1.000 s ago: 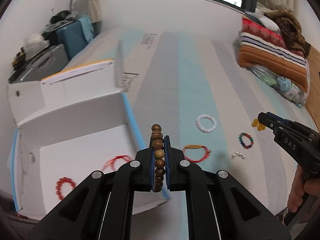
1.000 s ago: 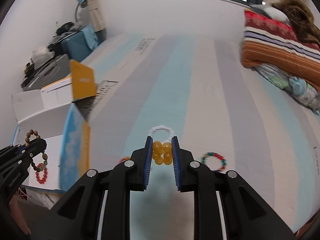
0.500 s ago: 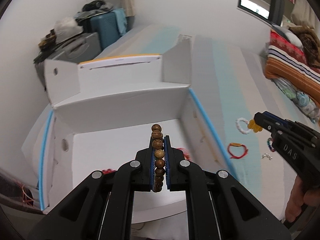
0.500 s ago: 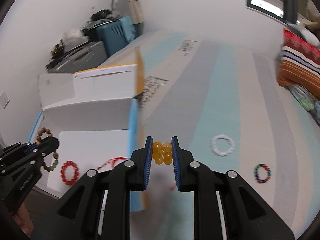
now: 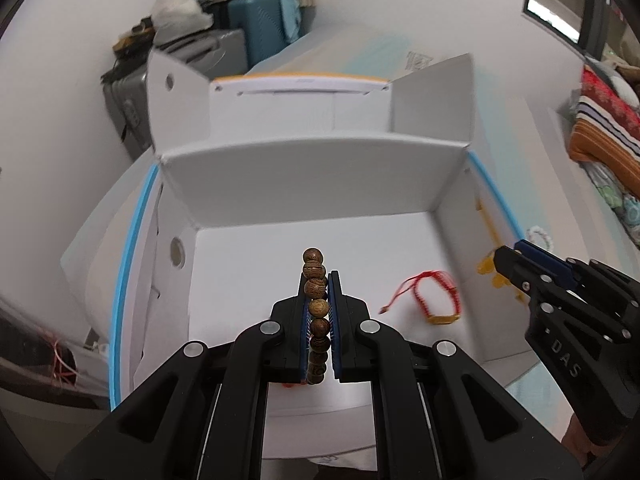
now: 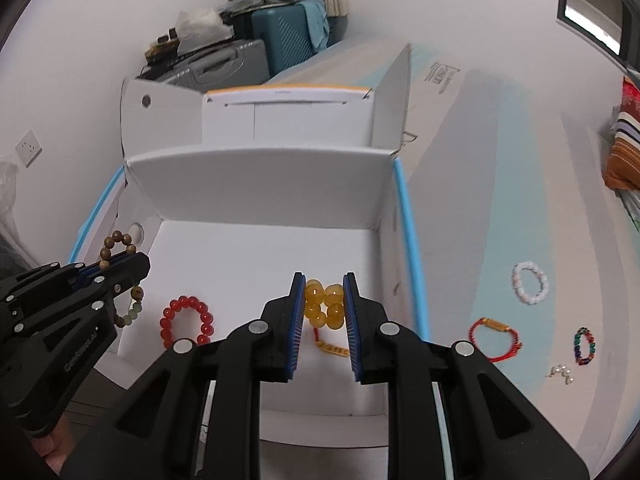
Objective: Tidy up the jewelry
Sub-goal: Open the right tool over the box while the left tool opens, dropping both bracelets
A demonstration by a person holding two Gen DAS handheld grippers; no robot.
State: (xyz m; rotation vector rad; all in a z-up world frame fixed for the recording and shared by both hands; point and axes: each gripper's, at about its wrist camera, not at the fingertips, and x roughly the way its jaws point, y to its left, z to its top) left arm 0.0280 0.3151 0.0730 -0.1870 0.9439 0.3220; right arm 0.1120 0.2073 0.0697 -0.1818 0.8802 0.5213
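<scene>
Left gripper [image 5: 317, 300]: jaws closed on a wooden bead bracelet [image 5: 316, 316], which is clamped edge-on with several beads standing up past the fingertips. The white cardboard box [image 5: 312, 184] is seen ahead of and beneath this claw, flaps raised. A red cord bracelet [image 5: 430, 296] is seen on the box floor, just right of the fingertips.

Right gripper [image 6: 324, 308]: jaws held partly apart, a bunched amber bead bracelet [image 6: 324, 306] gripped between the blue pads. The box floor is seen directly below this claw. A red bead bracelet [image 6: 186, 320] is seen on the floor to the left of the fingers, between the two claws. A gold-clasped cord is partly seen just beneath the amber beads.

Outside the box, well to the right of the right claw, four pieces are laid on the striped bed surface [image 6: 500, 184]: a white bead bracelet [image 6: 530, 282], a red cord bracelet with gold tube [image 6: 496, 338], a multicoloured bead bracelet [image 6: 584, 346], and small pearl pieces [image 6: 562, 372] nearest the claw's base.

Suitcases [image 6: 280, 40] are stacked beyond the box, against the wall.
</scene>
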